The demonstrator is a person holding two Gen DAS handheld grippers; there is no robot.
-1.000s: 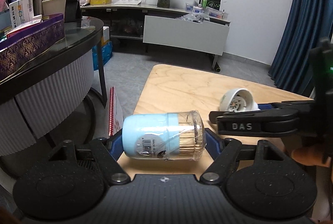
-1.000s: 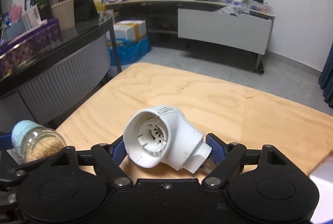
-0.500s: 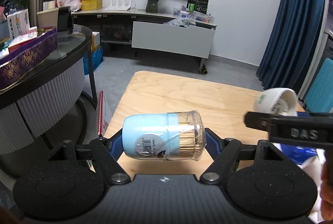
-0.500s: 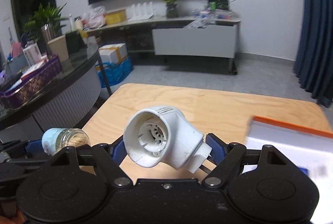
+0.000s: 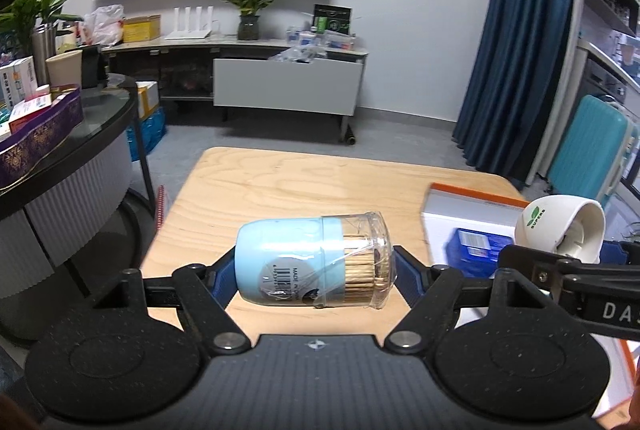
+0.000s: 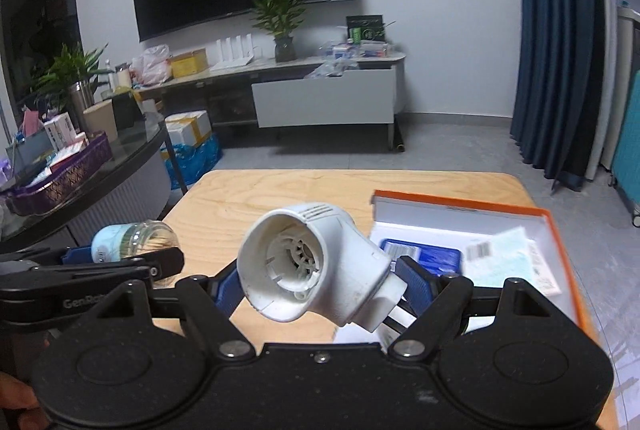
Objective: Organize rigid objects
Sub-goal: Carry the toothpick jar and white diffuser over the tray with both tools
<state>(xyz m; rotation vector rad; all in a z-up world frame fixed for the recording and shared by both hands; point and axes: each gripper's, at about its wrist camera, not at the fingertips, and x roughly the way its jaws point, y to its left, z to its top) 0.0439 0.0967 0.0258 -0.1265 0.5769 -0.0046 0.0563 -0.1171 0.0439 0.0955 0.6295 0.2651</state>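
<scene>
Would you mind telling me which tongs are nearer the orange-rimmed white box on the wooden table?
Right. The right tongs, holding the white plastic fitting, hang at the orange-rimmed white box; the left tongs, gripping the blue-capped toothpick jar, are further left.

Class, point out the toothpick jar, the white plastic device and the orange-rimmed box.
toothpick jar [image 5: 288, 258], left wrist view, blue cap.
white plastic device [image 6: 344, 262], right wrist view, its body.
orange-rimmed box [image 6: 556, 230], right wrist view, right rim.
</scene>
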